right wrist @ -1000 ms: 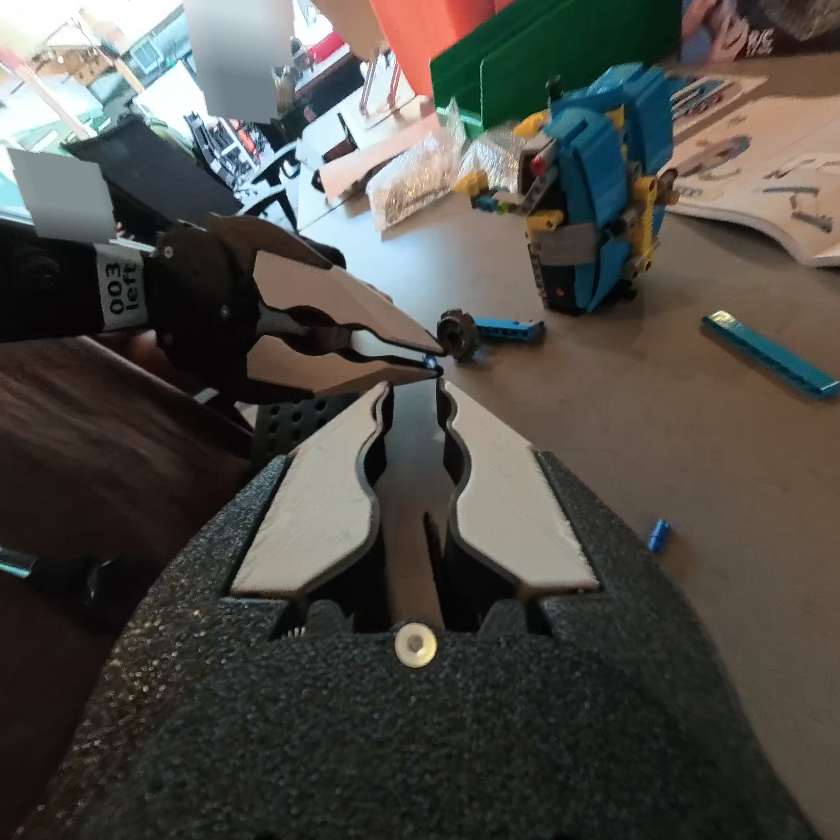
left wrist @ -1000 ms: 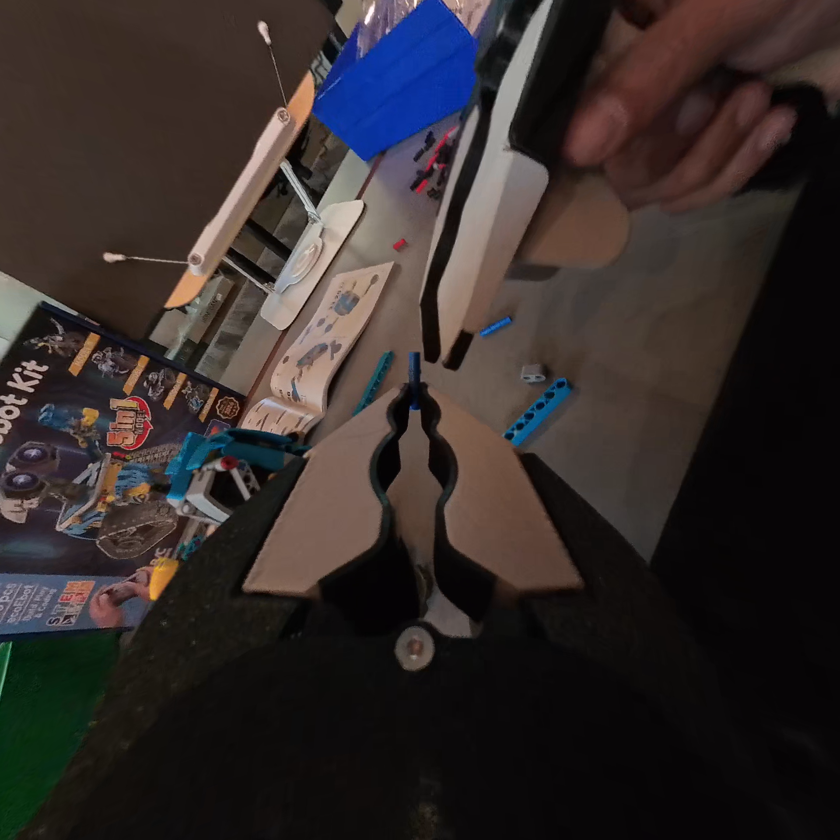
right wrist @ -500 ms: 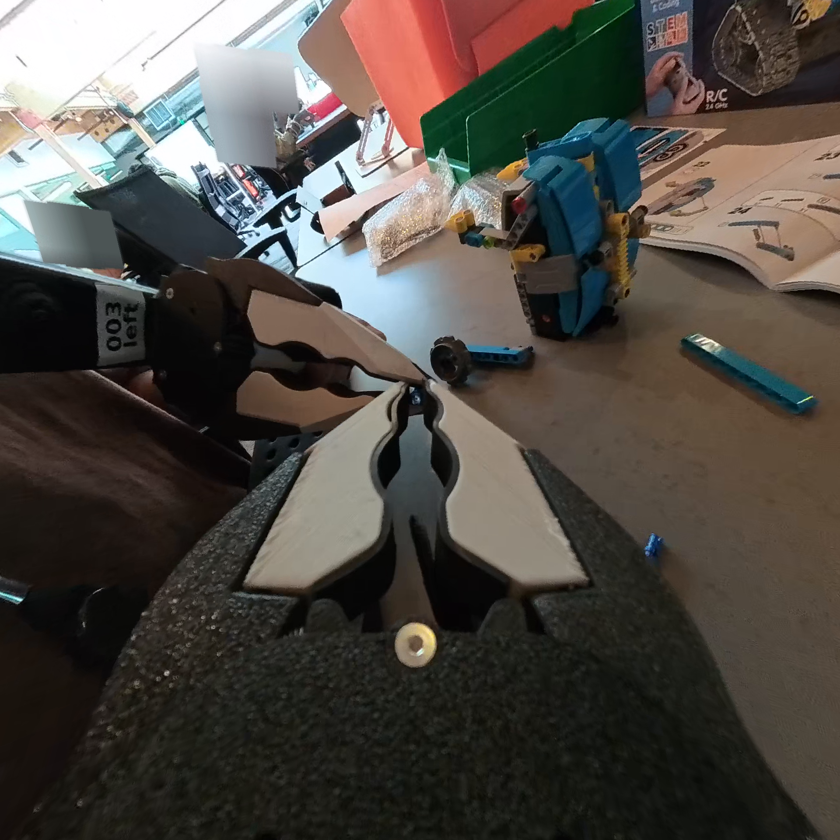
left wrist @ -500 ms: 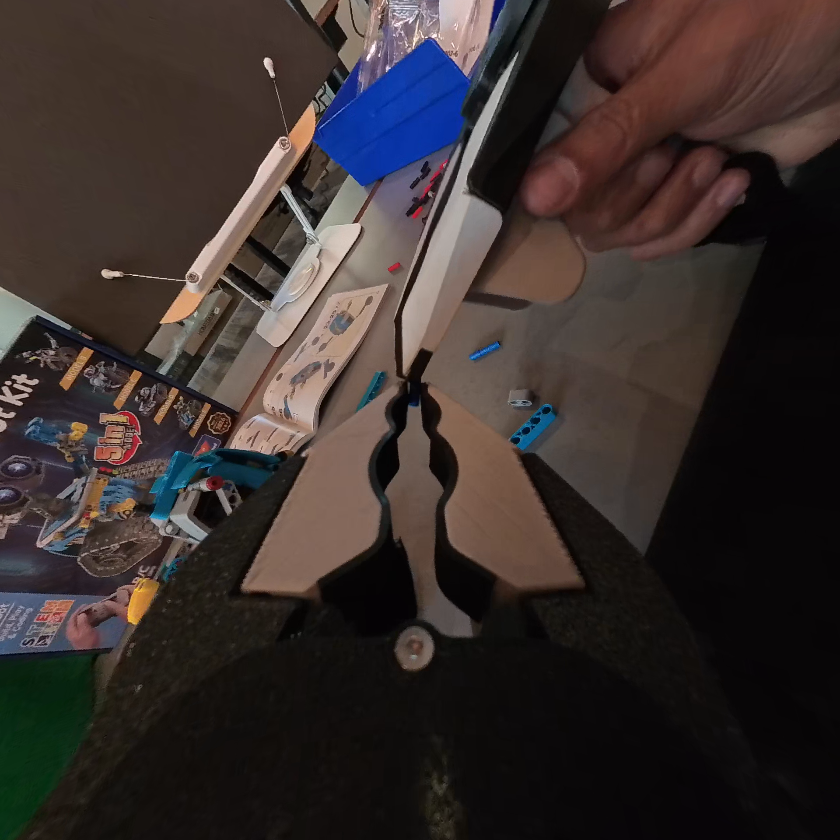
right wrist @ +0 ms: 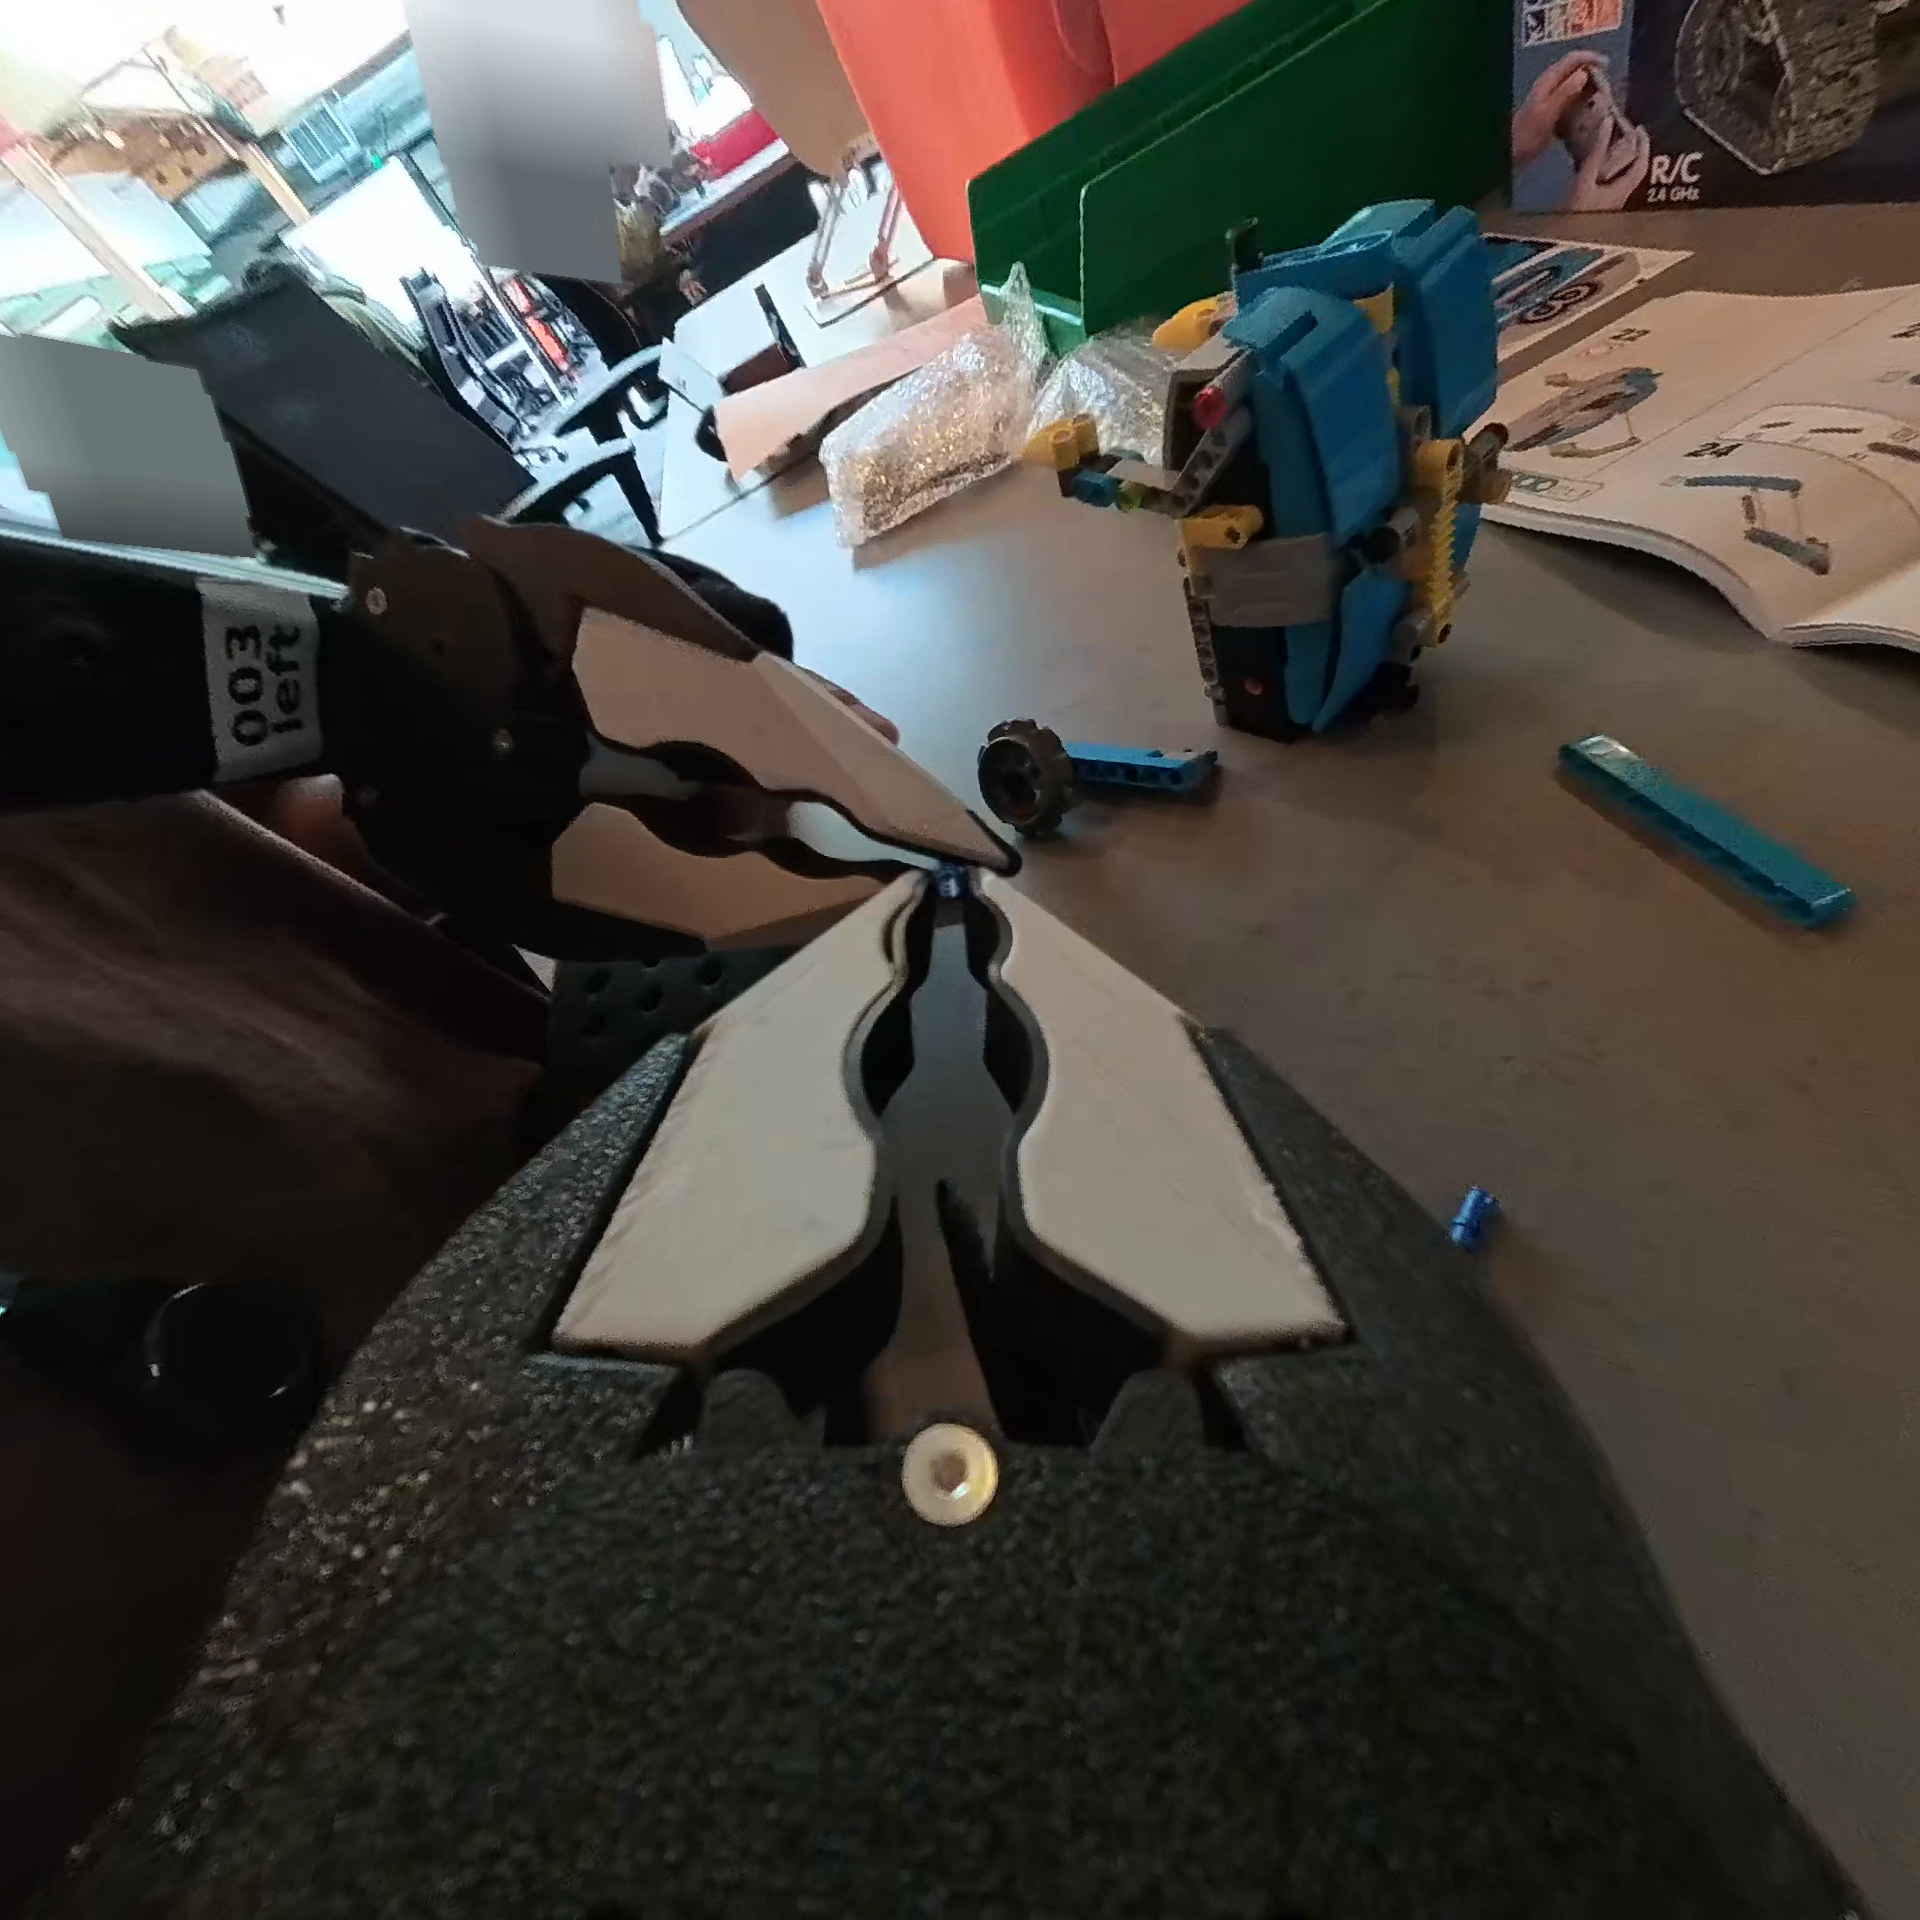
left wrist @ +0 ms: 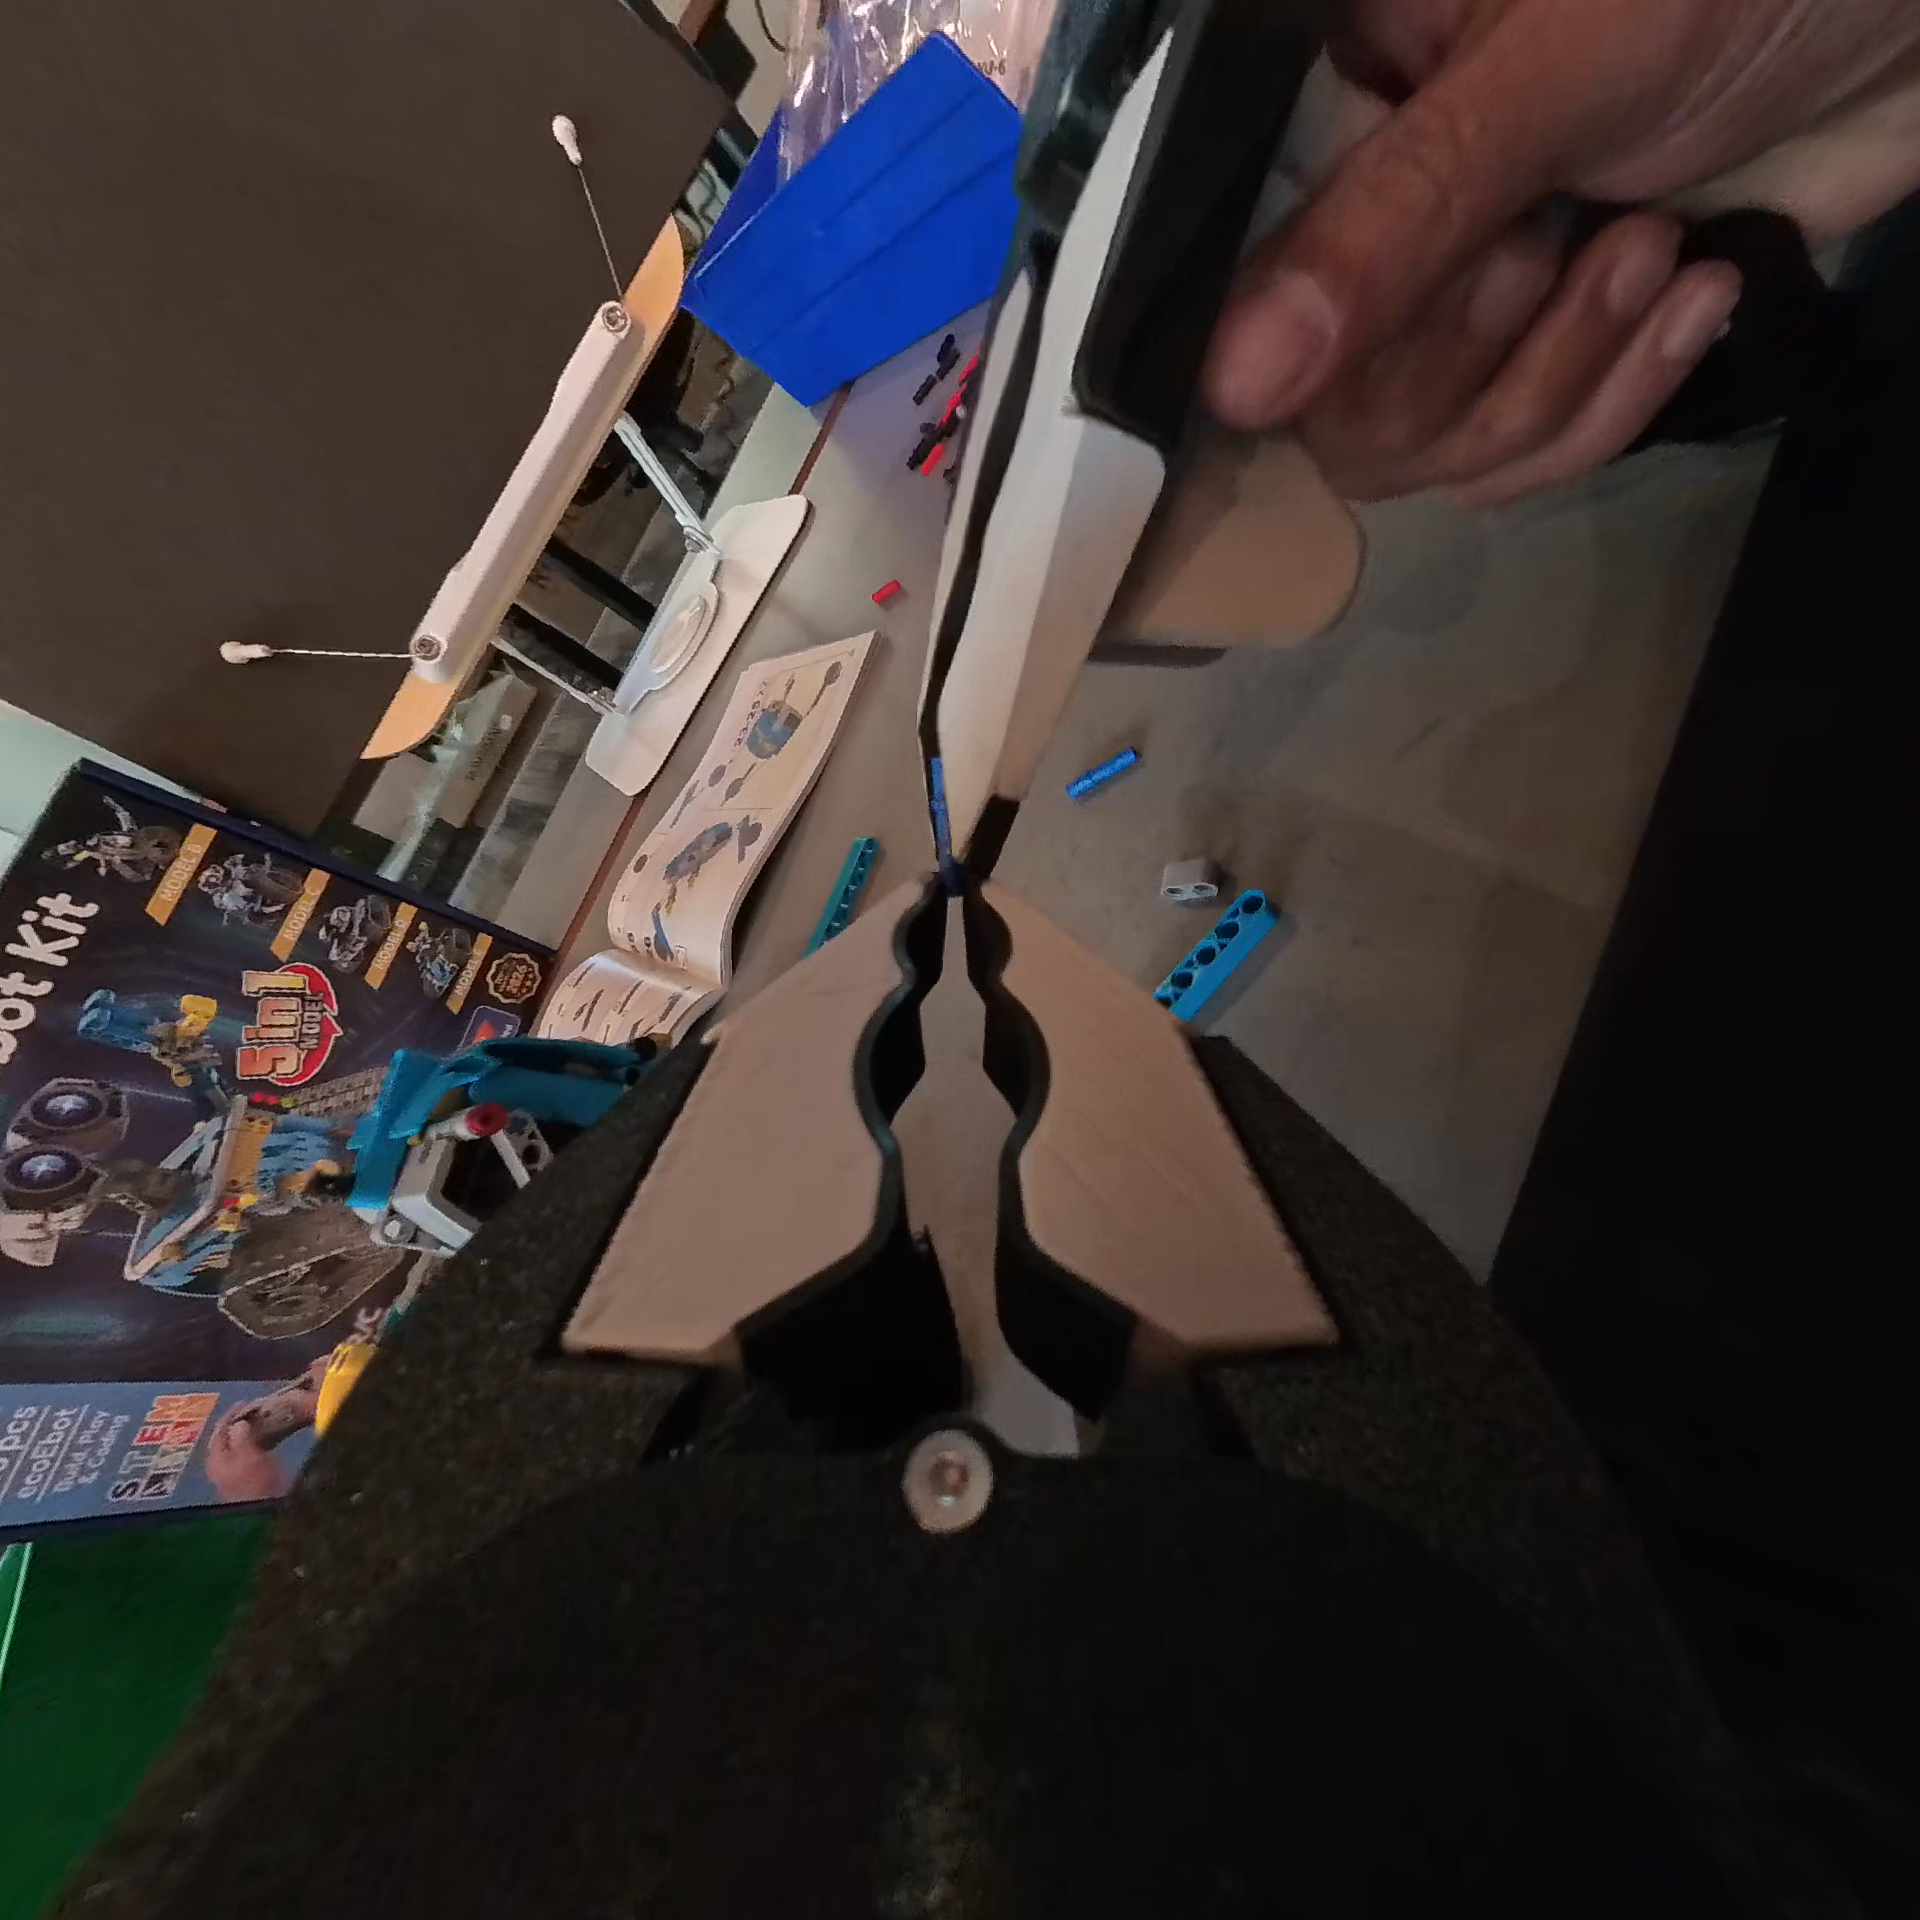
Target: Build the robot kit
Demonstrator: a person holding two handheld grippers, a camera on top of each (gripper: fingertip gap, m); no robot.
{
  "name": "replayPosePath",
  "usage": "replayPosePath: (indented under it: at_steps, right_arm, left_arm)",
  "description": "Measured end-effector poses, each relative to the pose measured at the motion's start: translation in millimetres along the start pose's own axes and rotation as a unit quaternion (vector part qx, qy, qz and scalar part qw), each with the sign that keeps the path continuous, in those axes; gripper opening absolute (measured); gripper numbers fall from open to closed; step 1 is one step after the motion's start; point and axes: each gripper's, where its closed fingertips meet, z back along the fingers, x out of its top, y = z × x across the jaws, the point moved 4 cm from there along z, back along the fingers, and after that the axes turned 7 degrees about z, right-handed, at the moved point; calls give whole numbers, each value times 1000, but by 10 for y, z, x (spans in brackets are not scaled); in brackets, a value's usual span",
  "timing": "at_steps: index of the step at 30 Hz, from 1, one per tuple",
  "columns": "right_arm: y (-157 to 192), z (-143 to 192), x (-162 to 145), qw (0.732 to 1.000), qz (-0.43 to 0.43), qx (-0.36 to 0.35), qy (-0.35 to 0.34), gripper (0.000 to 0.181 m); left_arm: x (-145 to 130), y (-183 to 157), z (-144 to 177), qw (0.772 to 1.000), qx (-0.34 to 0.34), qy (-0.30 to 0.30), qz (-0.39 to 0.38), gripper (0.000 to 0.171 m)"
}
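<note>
My left gripper [left wrist: 941,891] is shut on a small blue pin [left wrist: 938,821] that sticks out past its tips, held above the grey table [left wrist: 1403,935]. My right gripper [right wrist: 948,885] meets it tip to tip and is closed on the same blue pin [right wrist: 948,883]. In the left wrist view the right gripper [left wrist: 961,831] comes down from above, held by a hand [left wrist: 1507,260]. In the right wrist view the left gripper [right wrist: 982,854] comes in from the left. Most of the pin is hidden between the fingers.
A blue and yellow brick model [right wrist: 1340,468] stands on the table by an open instruction booklet [right wrist: 1714,447] and the kit box [left wrist: 208,1091]. Loose parts lie about: a teal beam [right wrist: 1704,842], a wheel [right wrist: 1016,779], a blue pin [right wrist: 1473,1216], a holed blue beam [left wrist: 1216,951]. A green bin [right wrist: 1195,177] stands behind. Only a small space, under 4 cm, lies between the two pairs of fingers.
My right gripper was open beside the left gripper's tip; it has moved up to it and closed on the blue pin. The left gripper stays shut on the pin.
</note>
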Motion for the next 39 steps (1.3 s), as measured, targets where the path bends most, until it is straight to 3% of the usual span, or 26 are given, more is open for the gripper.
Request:
replayPosePath:
  at_steps: [12,25,29,33,35,39]
  right_arm:
    - [13,1,-18,1000,21,-4,10,7]
    - [34,5,-37,991,123,-51,18,5]
    - [-38,173,-83,987,136,-77,47,5]
    - [-251,477,-205,992,67,-88,68,5]
    - [-305,485,-356,991,39,-83,102,5]
    - [-341,428,-497,990,17,-70,120,5]
  left_arm:
    - [-34,-28,-5,1000,0,8,-15,3]
    - [-28,-71,-32,1000,-17,14,-18,3]
    - [-59,-135,-104,993,-79,36,83,10]
    - [-140,-310,-203,963,-168,80,193,25]
    - [-177,-330,-295,958,-175,106,203,33]
    - [-204,-277,-458,941,-209,135,228,24]
